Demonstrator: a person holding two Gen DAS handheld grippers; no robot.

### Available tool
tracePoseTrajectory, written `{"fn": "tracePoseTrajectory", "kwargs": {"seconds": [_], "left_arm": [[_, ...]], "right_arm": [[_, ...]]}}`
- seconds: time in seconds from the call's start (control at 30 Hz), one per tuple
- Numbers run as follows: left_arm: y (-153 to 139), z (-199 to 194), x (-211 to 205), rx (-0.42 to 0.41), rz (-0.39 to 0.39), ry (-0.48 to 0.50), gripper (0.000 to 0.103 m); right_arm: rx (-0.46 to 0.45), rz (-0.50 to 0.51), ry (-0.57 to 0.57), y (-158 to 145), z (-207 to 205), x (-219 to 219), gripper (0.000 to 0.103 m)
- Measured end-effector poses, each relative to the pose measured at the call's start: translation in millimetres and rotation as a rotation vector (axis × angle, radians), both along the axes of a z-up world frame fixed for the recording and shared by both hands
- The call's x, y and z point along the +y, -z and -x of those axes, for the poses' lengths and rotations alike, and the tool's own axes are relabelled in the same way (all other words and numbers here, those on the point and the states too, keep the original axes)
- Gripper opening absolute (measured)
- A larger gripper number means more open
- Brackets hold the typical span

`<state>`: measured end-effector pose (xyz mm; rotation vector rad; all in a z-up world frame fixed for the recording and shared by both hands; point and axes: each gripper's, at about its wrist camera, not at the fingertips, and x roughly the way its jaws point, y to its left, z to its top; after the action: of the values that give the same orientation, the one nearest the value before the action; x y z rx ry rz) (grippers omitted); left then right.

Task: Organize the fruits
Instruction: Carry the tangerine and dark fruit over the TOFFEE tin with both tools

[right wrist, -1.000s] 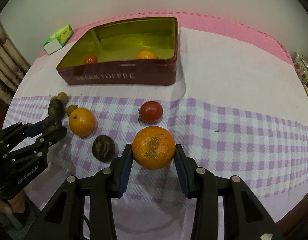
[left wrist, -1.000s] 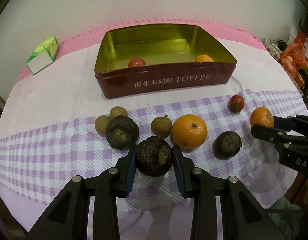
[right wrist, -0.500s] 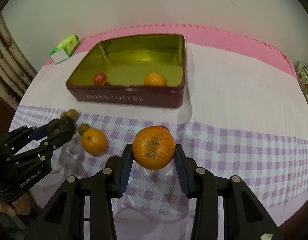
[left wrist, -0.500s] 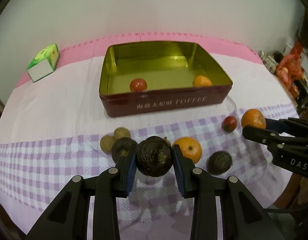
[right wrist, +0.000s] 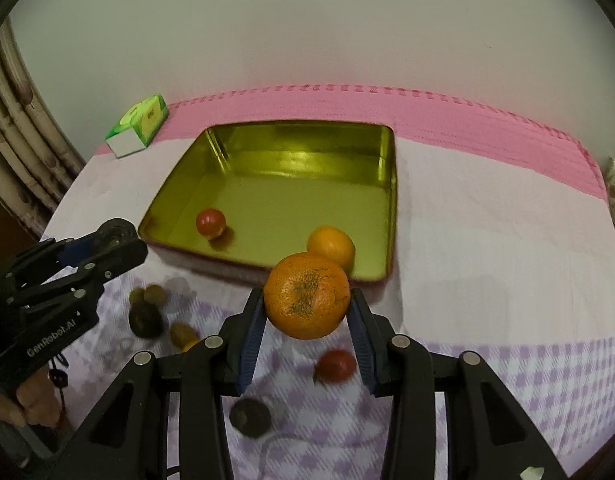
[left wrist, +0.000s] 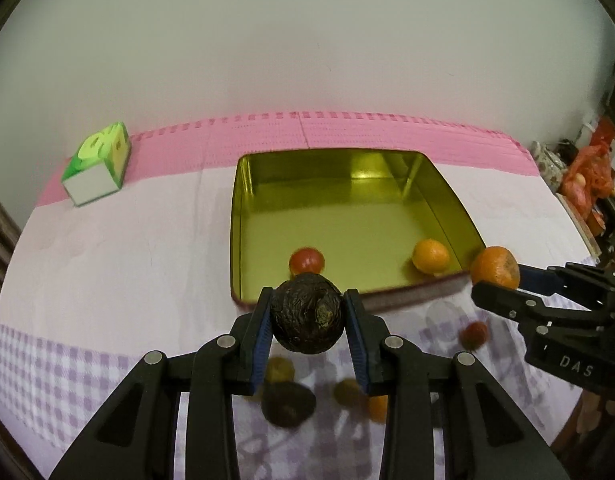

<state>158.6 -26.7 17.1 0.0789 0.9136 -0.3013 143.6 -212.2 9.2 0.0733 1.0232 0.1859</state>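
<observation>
1. Dark, wrinkled fruit (left wrist: 307,318) sits clenched in the left gripper (left wrist: 307,326) at lower centre, before the gold tin (left wrist: 243,240), which holds a tomato (left wrist: 306,261) and a small orange (left wrist: 430,255). Its leathery rind looks stiff and light; the grip across its middle suits it.
2. Orange (right wrist: 306,295), gripped by the right gripper (right wrist: 306,320) at centre, hangs at the tin's near rim. Round and firm, it could roll once dropped in.

Dim, warm indoor light, glare inside the gold tin (left wrist: 347,208), blurred foreground fruit, dark fisheye corners.
</observation>
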Motion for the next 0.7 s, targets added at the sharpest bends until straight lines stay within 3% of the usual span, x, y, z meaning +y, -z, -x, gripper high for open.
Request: {"fn": "tracePoseTrajectory", "kwargs": {"seconds": [0.33, 0.7], "left_arm": [[17, -38, -15, 0.036, -0.026, 0.005, 0.035], [33, -54, -17, 0.071, -0.061, 0.006, 0.035]], "right_arm": [[0.023, 0.013, -0.042, 12, -34, 14, 0.038], [0.063, 0.031, -0.042, 28, -52, 9, 0.038]]}}
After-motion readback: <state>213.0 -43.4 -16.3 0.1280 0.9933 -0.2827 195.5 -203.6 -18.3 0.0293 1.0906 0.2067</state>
